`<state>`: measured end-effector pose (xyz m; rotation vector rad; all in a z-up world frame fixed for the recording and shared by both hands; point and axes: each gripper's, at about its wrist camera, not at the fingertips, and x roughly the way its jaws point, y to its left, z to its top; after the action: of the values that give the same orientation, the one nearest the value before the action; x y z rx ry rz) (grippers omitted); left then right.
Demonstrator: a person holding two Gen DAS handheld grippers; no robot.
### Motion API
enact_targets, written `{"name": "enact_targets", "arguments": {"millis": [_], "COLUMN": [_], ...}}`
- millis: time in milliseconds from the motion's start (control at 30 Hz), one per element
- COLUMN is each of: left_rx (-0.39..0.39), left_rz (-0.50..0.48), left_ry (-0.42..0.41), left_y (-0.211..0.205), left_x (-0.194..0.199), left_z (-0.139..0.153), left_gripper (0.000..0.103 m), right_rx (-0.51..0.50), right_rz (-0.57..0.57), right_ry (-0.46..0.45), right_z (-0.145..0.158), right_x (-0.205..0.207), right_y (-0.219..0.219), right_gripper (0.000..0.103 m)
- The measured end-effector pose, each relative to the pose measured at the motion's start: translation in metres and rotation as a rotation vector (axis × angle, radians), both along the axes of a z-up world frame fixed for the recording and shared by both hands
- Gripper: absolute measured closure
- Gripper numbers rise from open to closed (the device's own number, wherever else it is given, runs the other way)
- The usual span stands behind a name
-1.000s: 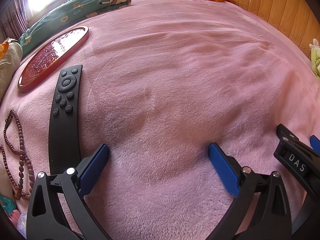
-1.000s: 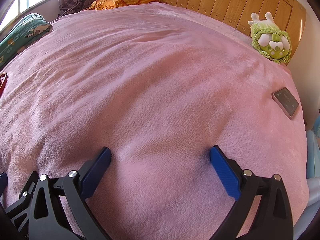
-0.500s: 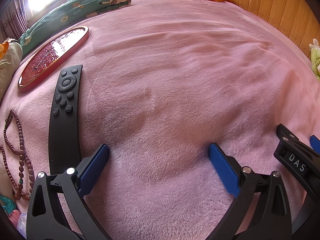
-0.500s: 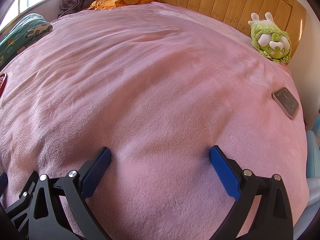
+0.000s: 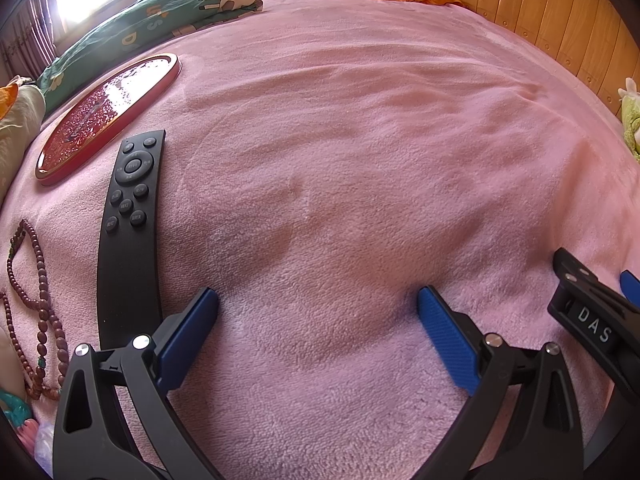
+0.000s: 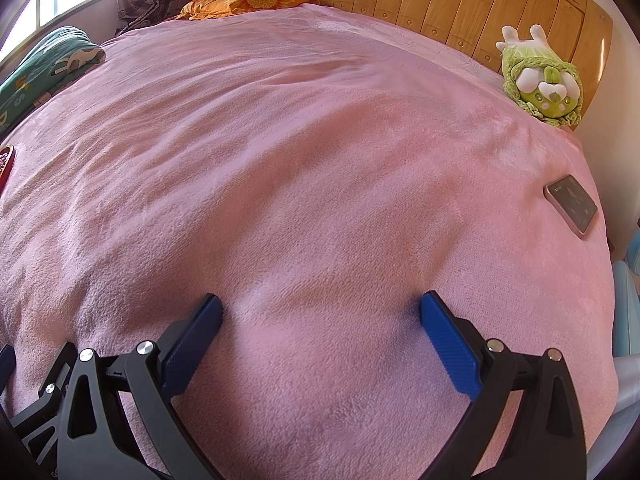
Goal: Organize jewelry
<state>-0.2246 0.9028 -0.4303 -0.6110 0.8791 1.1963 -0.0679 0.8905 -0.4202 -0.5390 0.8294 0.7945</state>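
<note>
pretty much nothing looks done yet, as far as these views go. the beads (image 5: 38, 308), a long string of dark reddish-brown ones, lie loose on the pink blanket (image 5: 360, 160) at the far left edge of the left view, just beside the black remote (image 5: 130, 236) but not touching it from what shows. they're looped and a bit tangled, partly cut off by the frame edge, so the full length can't be seen.

the left gripper (image 5: 318, 300) hangs low over bare blanket with its blue fingers spread wide and nothing between them. the right gripper (image 6: 320, 304) is the same deal: spread wide, empty, over plain blanket, well apart from the beads. its black body pokes into the right side of the left view.

for containers, the only candidate is the red tray (image 5: 108, 116), an oval thing with a shiny, glittery inside, sitting beyond the remote near the green pillow (image 5: 140, 28). it's hard to tell if anything is in it; the sparkle could be pattern or small bits, can't say. probably that's where the beads should end up, but that's a guess.

so what's left is basically everything: grab the beads, then get them into the tray. the phone (image 6: 572, 204) and plush (image 6: 540, 84) over on the right side look unrelated.
</note>
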Motion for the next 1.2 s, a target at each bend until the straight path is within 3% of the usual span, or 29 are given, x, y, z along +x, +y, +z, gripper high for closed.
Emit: {"name": "enact_targets", "arguments": {"millis": [333,533,600,1200], "left_rx": [-0.011,-0.194,-0.223,-0.239], "left_rz": [-0.002,0.047,0.054,0.033], "left_ry": [0.016,0.032,0.044,0.066], "left_y": [0.002,0.031,0.036,0.041], "left_x": [0.006,0.011,0.013,0.015], "left_z": [0.001,0.004,0.003,0.005], "left_gripper": [0.006,0.006,0.006,0.006], "right_rx": [0.0,0.0,0.001,0.001], "right_rz": [0.0,-0.001,-0.001,-0.001], "right_ry": [0.001,0.002,0.002,0.002], "right_z": [0.0,0.0,0.0,0.0], "right_x": [0.0,0.0,0.0,0.0], "right_y": [0.0,0.0,0.0,0.0], "right_gripper": [0.004,0.004,0.004,0.004]}}
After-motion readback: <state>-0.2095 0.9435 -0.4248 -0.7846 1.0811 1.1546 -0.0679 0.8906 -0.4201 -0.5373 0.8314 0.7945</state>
